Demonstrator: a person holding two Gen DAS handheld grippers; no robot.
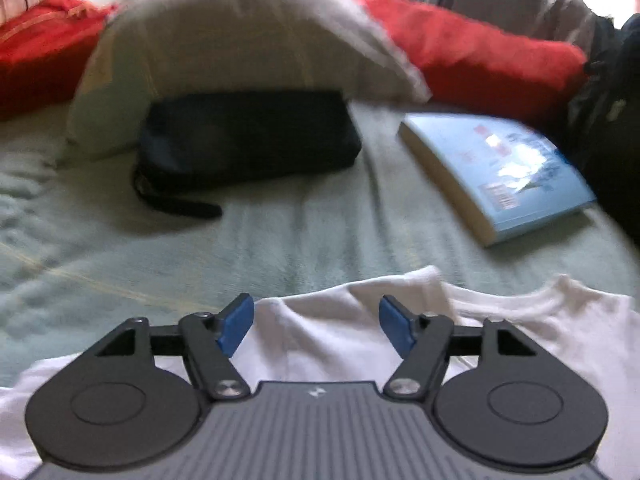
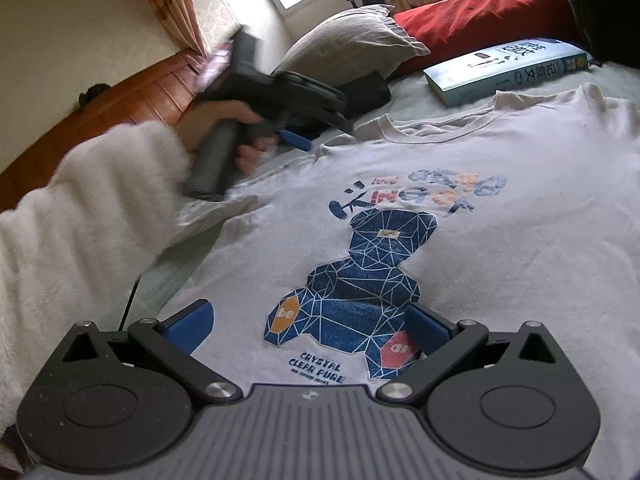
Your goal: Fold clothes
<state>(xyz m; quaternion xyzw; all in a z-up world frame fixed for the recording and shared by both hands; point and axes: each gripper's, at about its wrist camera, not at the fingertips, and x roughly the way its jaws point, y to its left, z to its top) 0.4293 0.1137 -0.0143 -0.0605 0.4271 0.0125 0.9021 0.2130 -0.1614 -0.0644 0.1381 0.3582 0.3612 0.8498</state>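
Note:
A white T-shirt [image 2: 500, 260] with a blue geometric bear print [image 2: 360, 280] lies face up on the bed, collar toward the far side. Its left sleeve area [image 2: 224, 208] is rumpled and turned inward. My right gripper [image 2: 308, 328] hovers open just over the lower part of the print, with nothing between its blue pads. My left gripper [image 1: 317, 328] is open above the shirt's [image 1: 560, 320] shoulder edge and holds no cloth. In the right wrist view, the left gripper [image 2: 296, 140] shows in a hand with a fluffy white sleeve [image 2: 80, 208], near the shirt's left shoulder.
A light blue book [image 1: 516, 168] lies beyond the collar on the pale green blanket [image 1: 280, 240]. A black pouch [image 1: 248, 140] leans against a grey pillow [image 1: 240, 40], with red cushions [image 1: 472, 52] behind. Wooden floor [image 2: 132, 92] lies left of the bed.

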